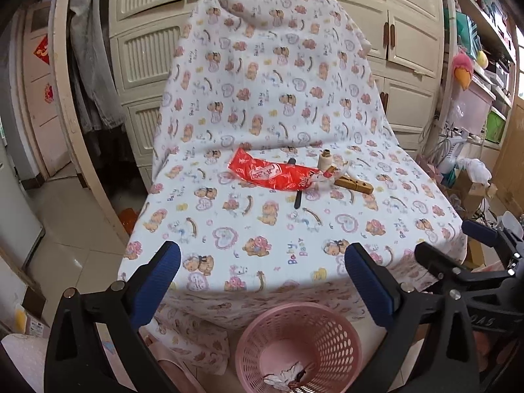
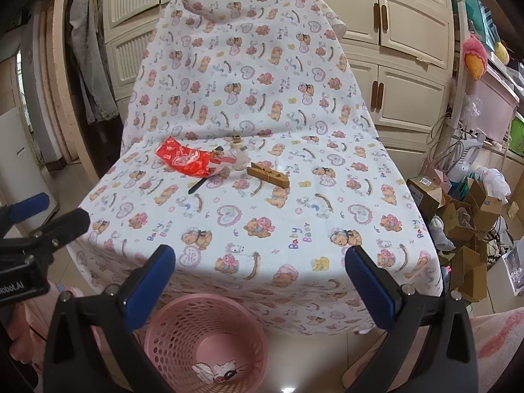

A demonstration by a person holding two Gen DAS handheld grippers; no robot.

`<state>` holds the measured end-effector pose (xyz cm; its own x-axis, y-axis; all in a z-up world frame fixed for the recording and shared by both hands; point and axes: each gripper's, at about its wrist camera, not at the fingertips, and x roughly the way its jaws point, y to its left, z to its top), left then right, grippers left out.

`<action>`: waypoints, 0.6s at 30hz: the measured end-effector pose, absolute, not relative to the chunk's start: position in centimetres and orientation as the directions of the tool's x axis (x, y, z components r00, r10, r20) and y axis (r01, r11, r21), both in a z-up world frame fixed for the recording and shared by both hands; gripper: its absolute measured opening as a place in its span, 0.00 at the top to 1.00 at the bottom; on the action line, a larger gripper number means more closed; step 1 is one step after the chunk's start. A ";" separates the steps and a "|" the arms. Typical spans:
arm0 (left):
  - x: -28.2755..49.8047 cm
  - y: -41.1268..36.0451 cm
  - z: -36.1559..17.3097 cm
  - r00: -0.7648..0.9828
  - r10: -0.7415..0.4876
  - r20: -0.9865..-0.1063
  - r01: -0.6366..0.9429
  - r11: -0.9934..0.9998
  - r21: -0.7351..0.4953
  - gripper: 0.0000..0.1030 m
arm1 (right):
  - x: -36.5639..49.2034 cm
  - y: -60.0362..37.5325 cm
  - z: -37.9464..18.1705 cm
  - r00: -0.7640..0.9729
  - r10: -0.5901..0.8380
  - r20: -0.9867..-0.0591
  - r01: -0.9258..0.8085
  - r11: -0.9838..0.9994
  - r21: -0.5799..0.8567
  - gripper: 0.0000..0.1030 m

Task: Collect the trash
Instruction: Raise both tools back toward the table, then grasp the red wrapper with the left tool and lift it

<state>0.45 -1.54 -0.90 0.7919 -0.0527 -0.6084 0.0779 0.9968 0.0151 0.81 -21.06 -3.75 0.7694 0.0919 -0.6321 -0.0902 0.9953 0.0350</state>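
Observation:
A red snack wrapper [image 1: 275,173] [image 2: 186,160] lies at the back of a table draped in a bear-print cloth [image 1: 262,229] [image 2: 262,203]. Beside it are a thin black stick [image 1: 297,196] [image 2: 198,186], a small corked bottle [image 1: 325,162] [image 2: 236,152] and a wooden clip [image 1: 353,186] [image 2: 268,175]. On the floor in front stands a pink basket [image 1: 327,334] [image 2: 183,327] with crumpled white paper [image 1: 285,376] [image 2: 213,371] in it. My left gripper [image 1: 262,258] hangs open above the basket, nothing between its blue pads. My right gripper [image 2: 260,258] is open too, at the table's near edge.
Cream cupboards [image 2: 409,98] stand behind the table. Open cardboard boxes [image 2: 458,209] and cables crowd the floor to the right, below a loaded shelf [image 1: 475,65]. Clothes [image 1: 91,65] hang at the left. Tiled floor shows left of the table.

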 end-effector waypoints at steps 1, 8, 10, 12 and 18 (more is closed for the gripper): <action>0.5 -1.5 -0.8 0.791 -0.055 -0.609 0.081 0.997 0.014 0.04 | 0.8 -21.2 -3.5 0.769 0.099 -0.631 -0.094 0.995 0.043 0.00; 2.4 -1.9 1.5 0.785 -0.059 -0.617 0.112 0.993 0.048 0.04 | 2.7 -22.6 0.7 0.778 0.159 -0.608 -0.158 0.986 0.057 0.00; 3.5 -1.9 2.7 0.781 -0.055 -0.622 0.113 0.992 0.055 0.04 | 4.0 -23.4 2.5 0.788 0.174 -0.591 -0.172 0.983 0.060 0.00; 4.7 -1.9 3.5 0.788 -0.042 -0.615 0.108 0.992 0.071 0.04 | 5.4 -24.0 4.0 0.808 0.162 -0.567 -0.170 0.985 0.039 0.00; 8.5 -1.5 3.5 0.802 -0.034 -0.597 0.086 0.995 0.059 0.04 | 9.3 -25.3 4.9 0.839 0.133 -0.527 -0.147 0.989 0.015 0.00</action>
